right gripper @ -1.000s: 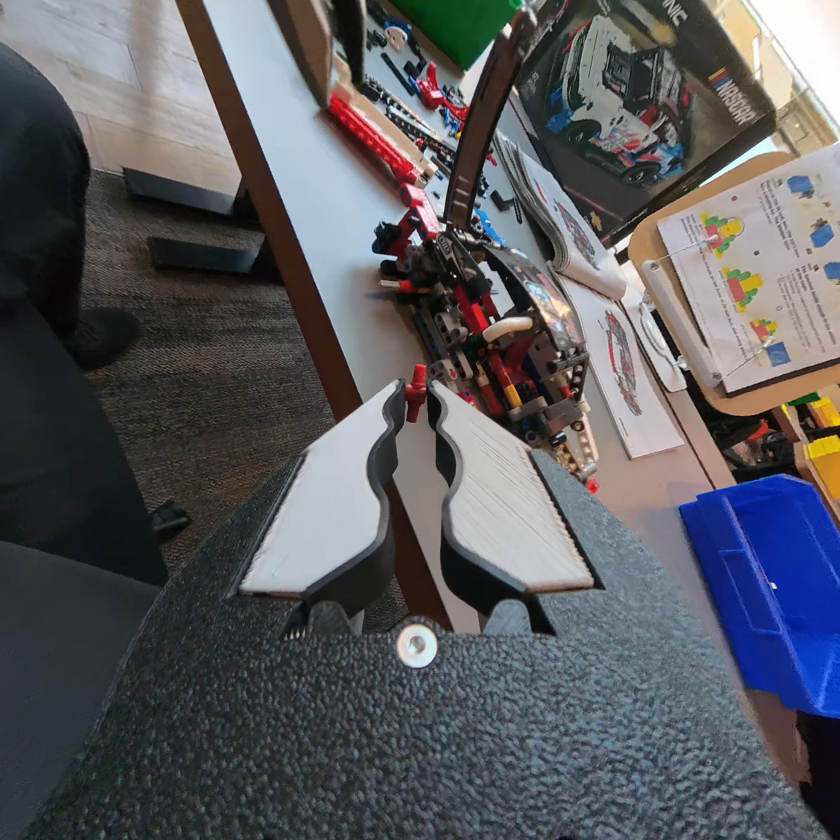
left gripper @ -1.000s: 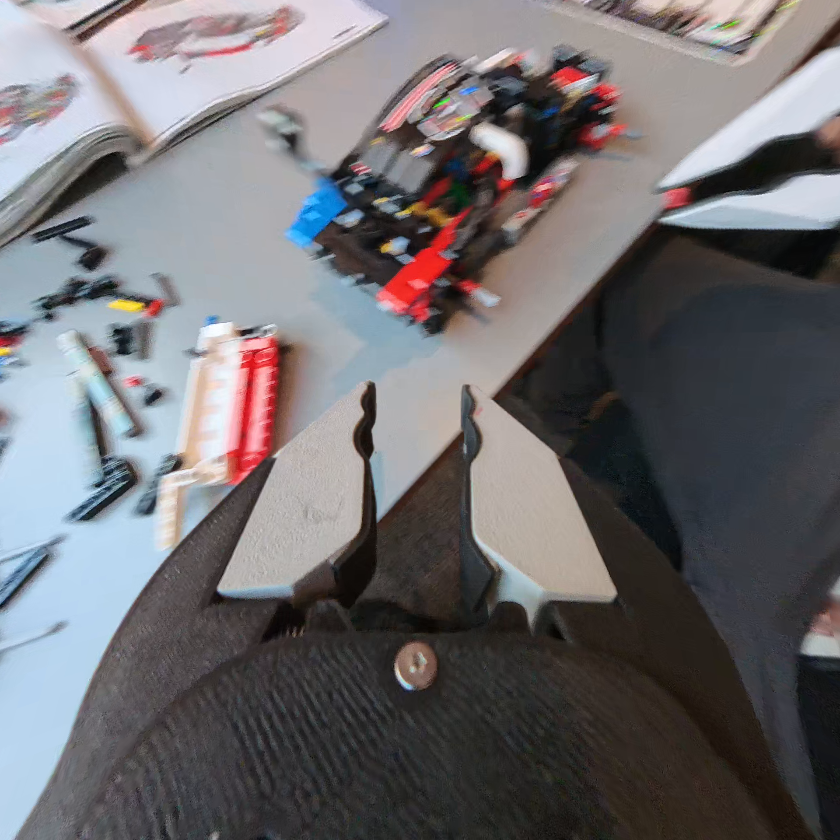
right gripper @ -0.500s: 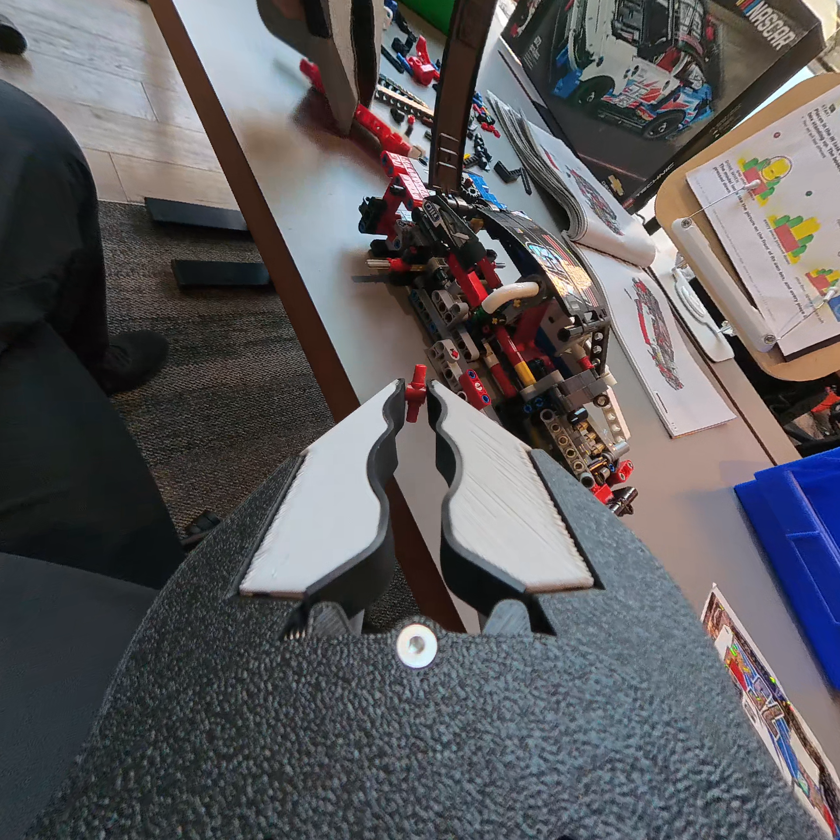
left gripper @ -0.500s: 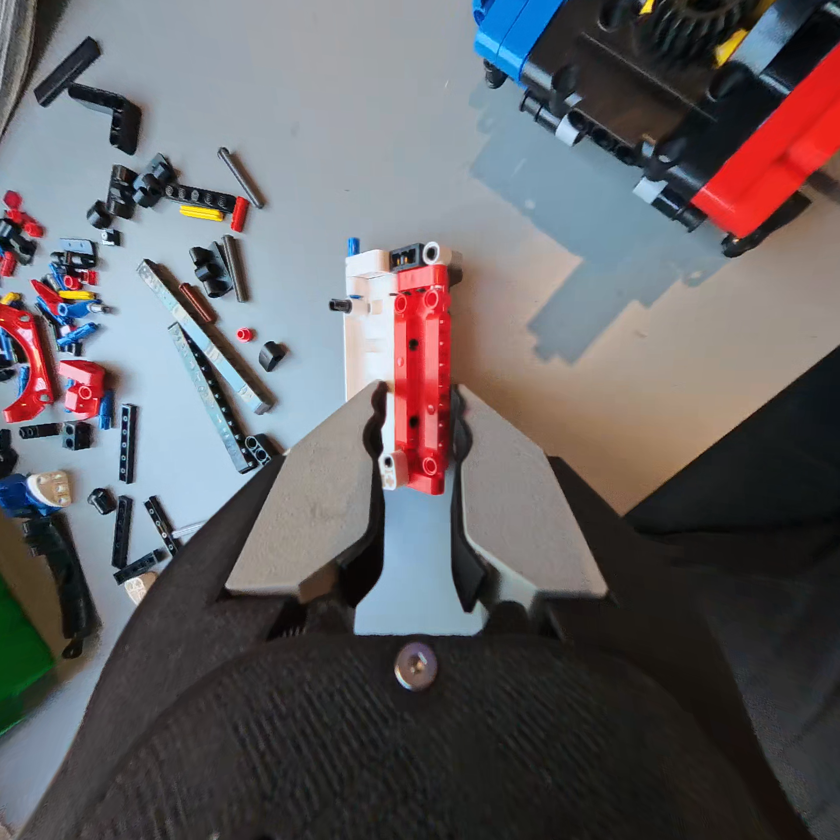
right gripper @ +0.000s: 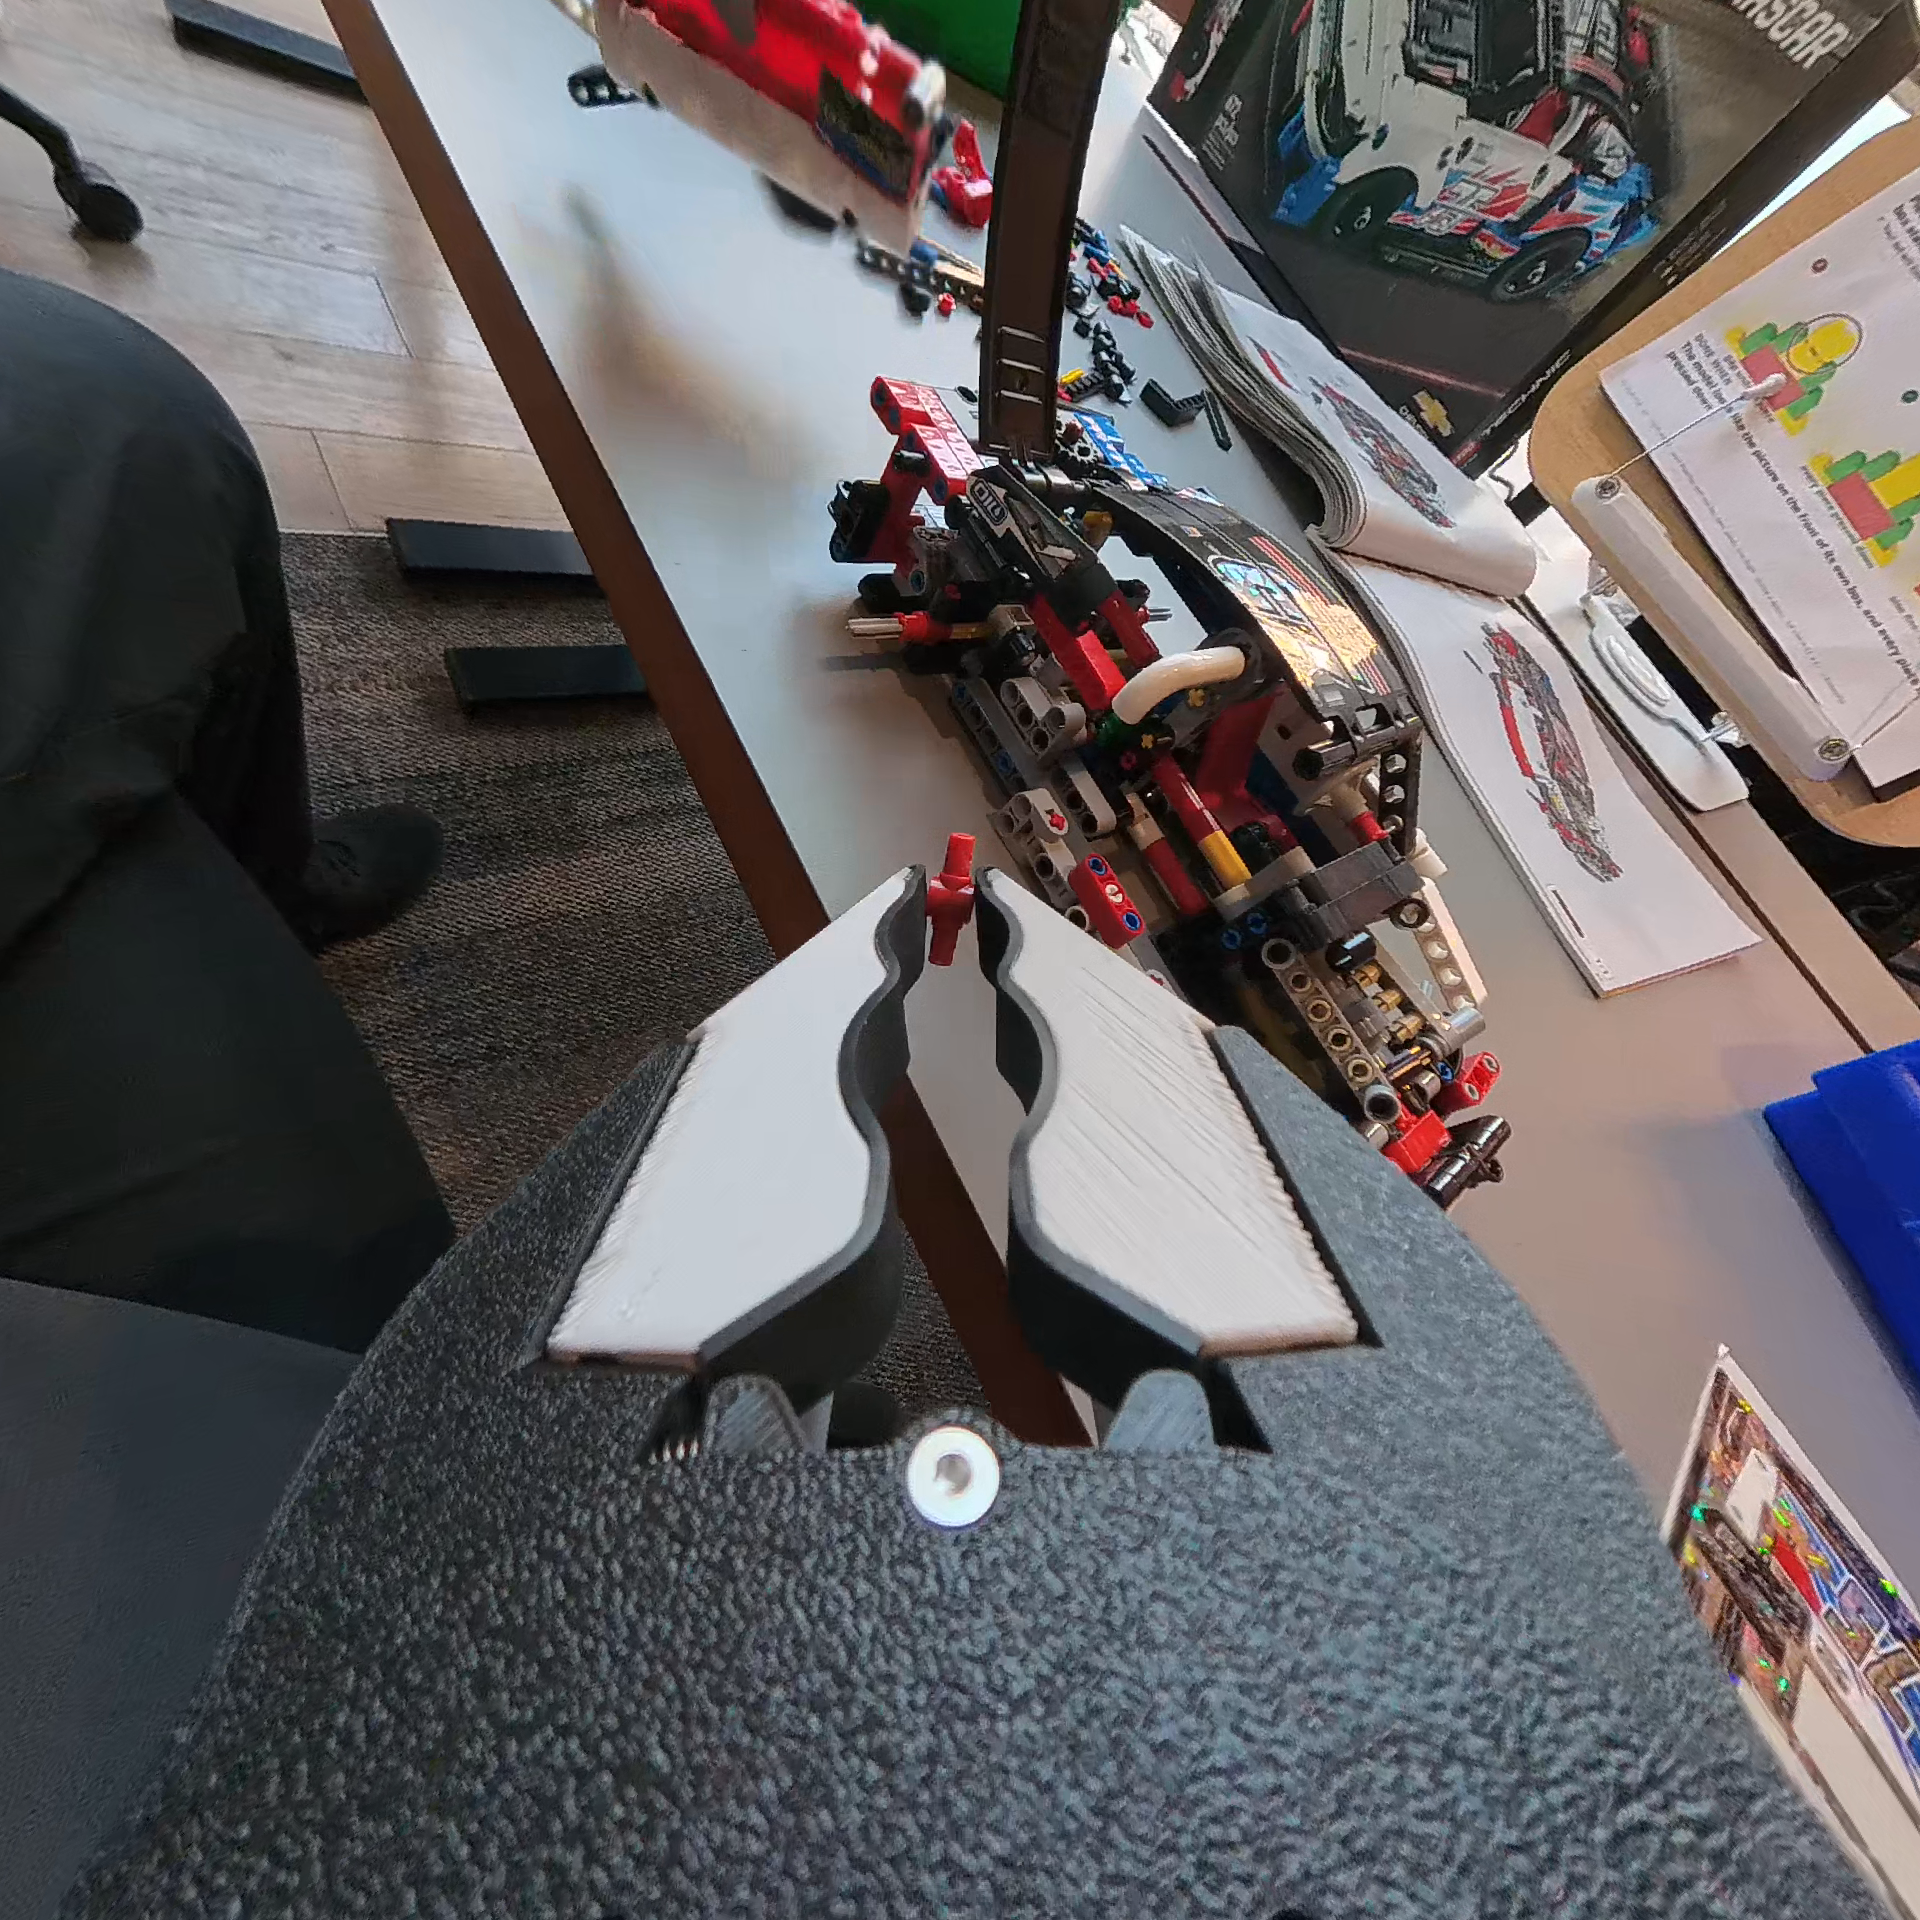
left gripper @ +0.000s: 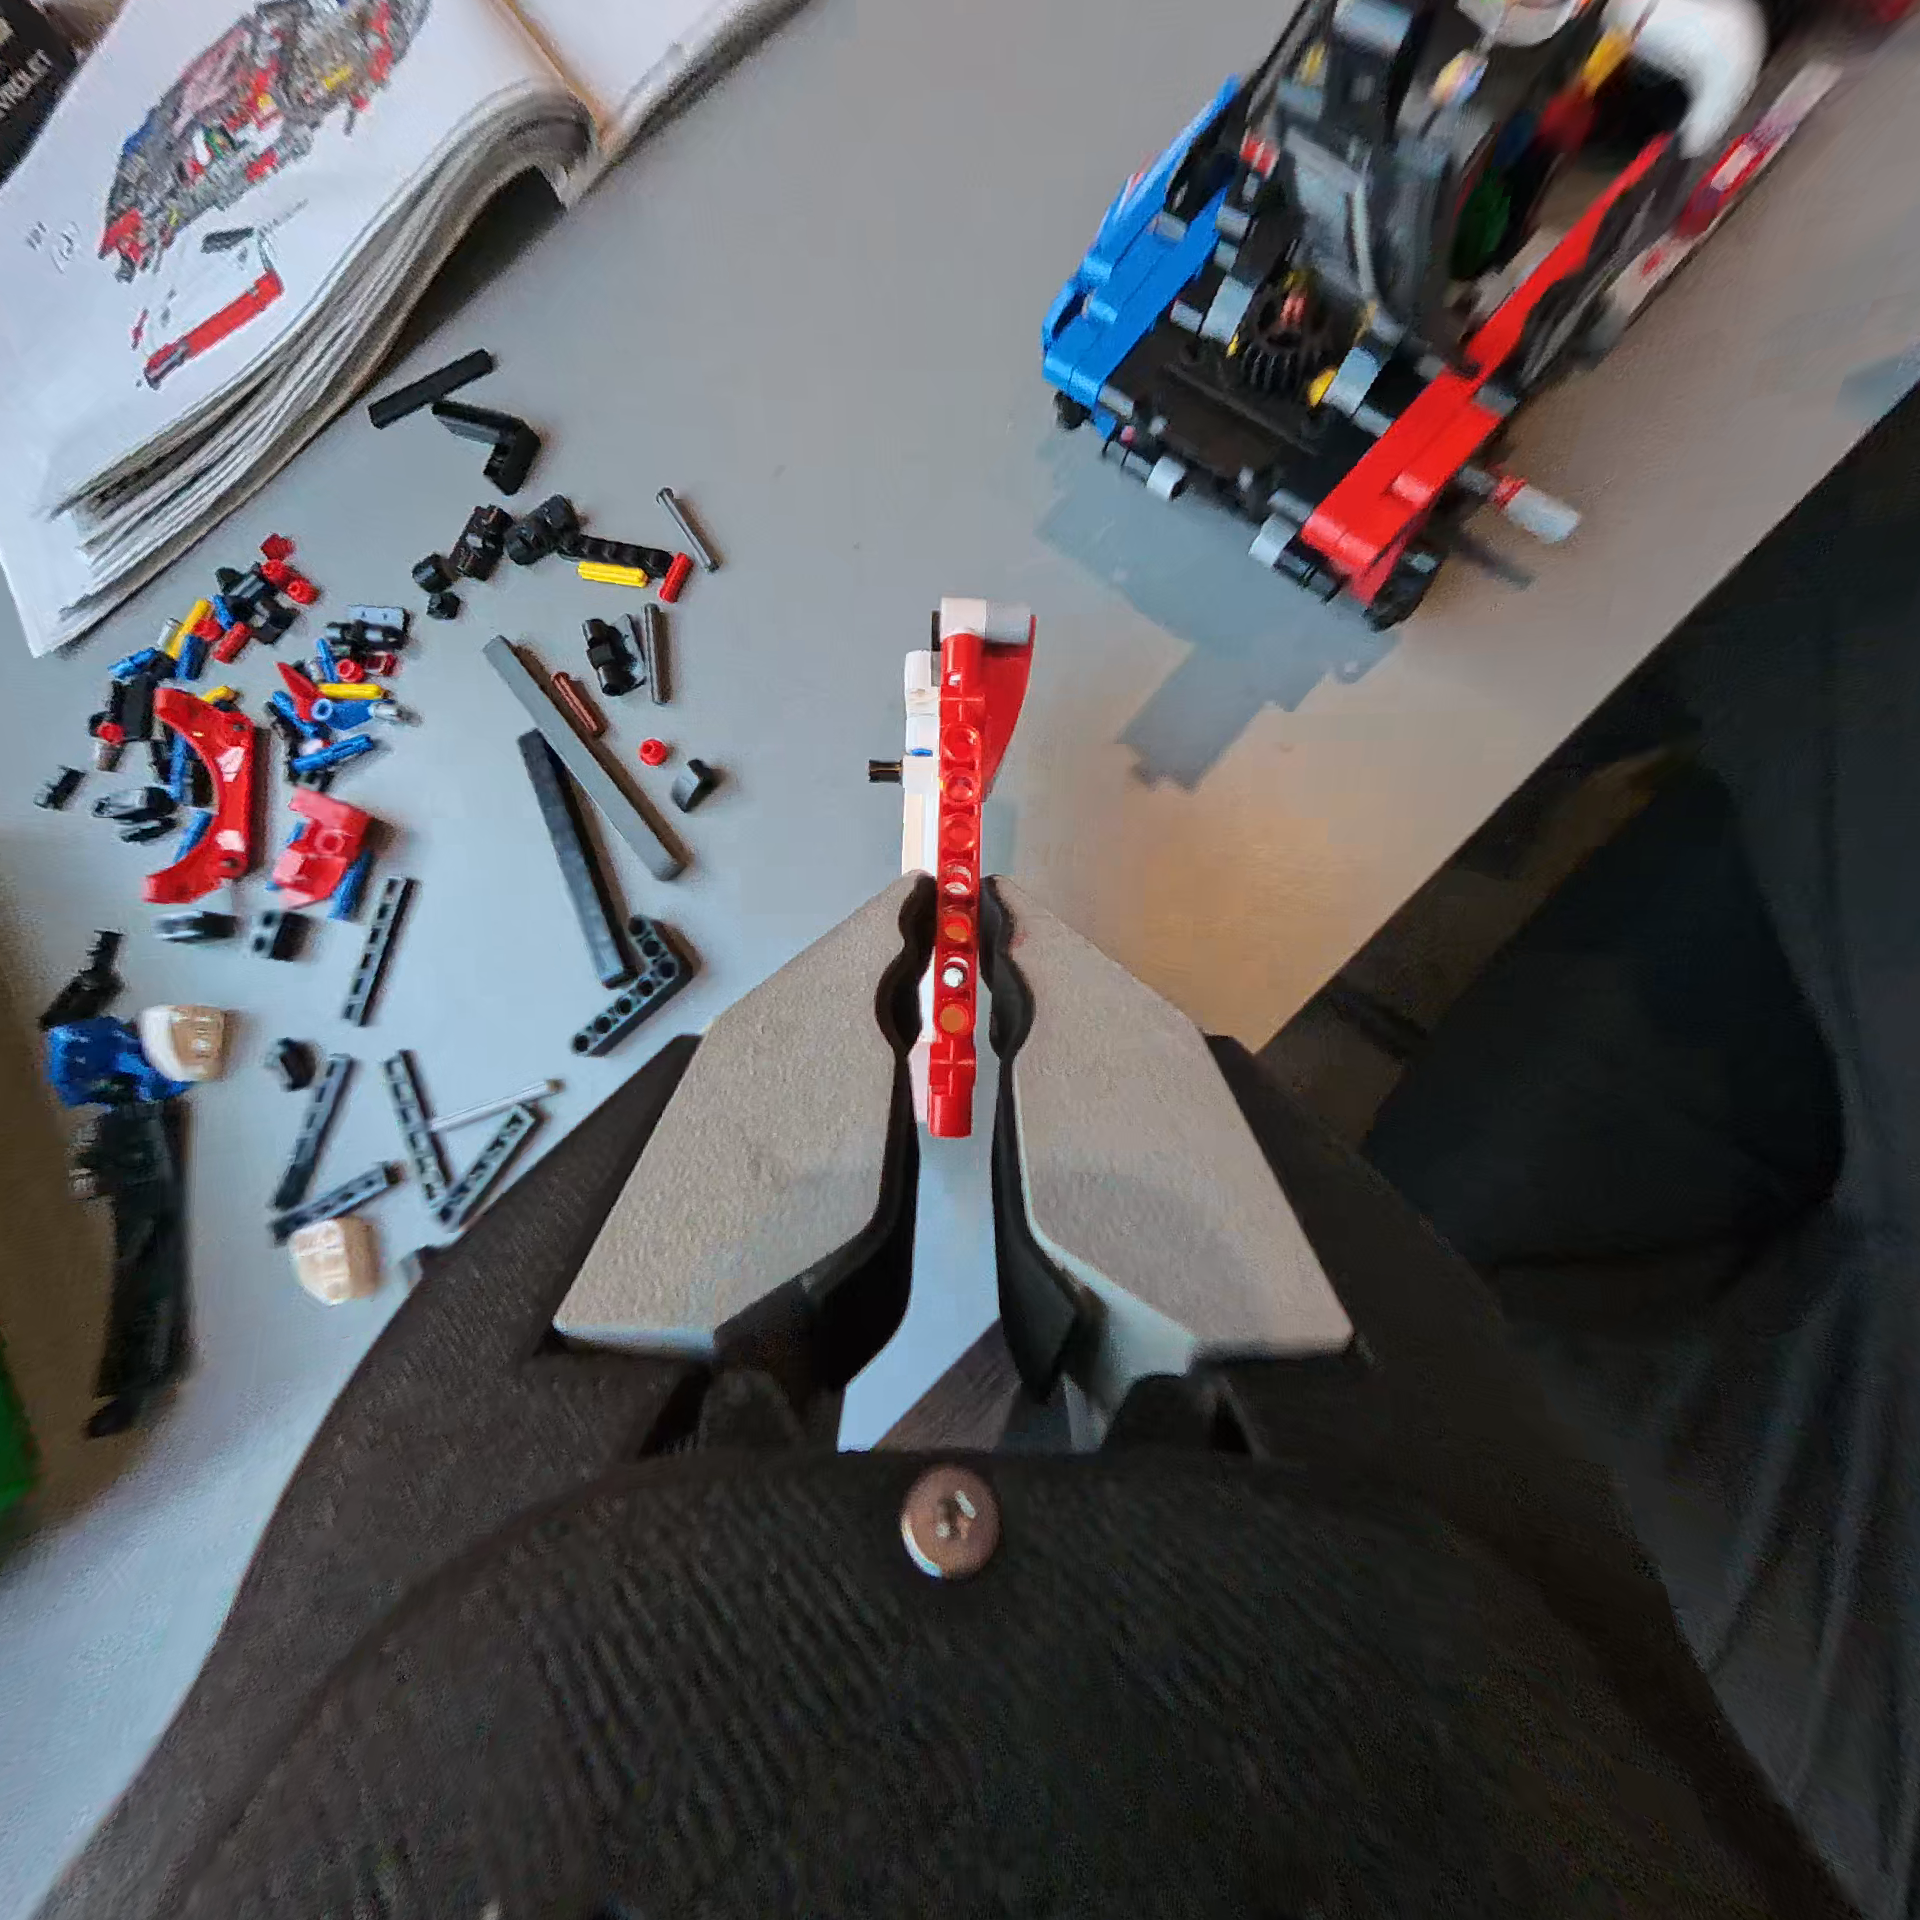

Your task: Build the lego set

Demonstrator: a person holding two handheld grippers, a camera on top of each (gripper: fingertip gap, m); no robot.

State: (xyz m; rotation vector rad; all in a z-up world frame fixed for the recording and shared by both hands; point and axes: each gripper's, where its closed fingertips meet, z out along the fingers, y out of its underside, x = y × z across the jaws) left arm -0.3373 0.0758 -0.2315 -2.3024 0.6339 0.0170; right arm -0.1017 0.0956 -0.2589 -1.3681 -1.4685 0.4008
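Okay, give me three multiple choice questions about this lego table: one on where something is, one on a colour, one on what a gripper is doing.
1. Where does the open instruction book lie from the loose pieces, in the left wrist view?
A. beyond them
B. under them
C. on the car

2. What colour is the small peg in the right gripper?
A. yellow
B. red
C. white

3. The left gripper is:
A. wide open
B. hidden
C. shut on the red and white panel

Answers: A, the book sits farther up the table; B, red shows between the tips; C, both fingers press its sides.

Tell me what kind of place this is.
Probably an office or workshop room used for hobby building: a long grey table over carpet and wood flooring, an open instruction booklet, a half-built car model, and a blue storage bin.
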